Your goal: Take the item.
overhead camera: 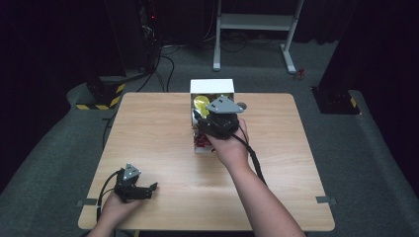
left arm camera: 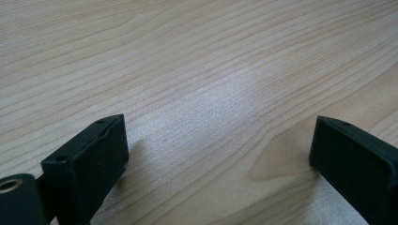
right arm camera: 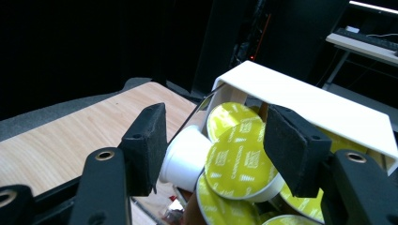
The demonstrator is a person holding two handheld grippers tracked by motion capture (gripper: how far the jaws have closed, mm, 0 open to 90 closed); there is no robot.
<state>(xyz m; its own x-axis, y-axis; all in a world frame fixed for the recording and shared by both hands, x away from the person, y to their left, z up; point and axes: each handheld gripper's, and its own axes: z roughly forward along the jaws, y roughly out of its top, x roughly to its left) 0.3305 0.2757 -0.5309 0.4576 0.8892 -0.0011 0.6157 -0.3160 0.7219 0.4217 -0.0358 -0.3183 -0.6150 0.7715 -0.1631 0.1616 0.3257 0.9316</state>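
Right hand-held gripper [right arm camera: 213,154] is clamping a yellow-lidded capsule [right arm camera: 239,161], apparently just above the box [right arm camera: 305,101]; left hand-held gripper [left arm camera: 220,159] is sitting released on the desk [left arm camera: 197,70].

a light wooden table [overhead camera: 163,143] carries an open white box [overhead camera: 211,87] of yellow-lidded capsules [right arm camera: 239,161].

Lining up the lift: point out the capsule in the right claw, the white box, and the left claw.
capsule [right arm camera: 240,161], right gripper view, on its yellow foil lid.
white box [right arm camera: 300,101], right gripper view, on its open flap.
left claw [overhead camera: 148,190], high view, between its fingertips.
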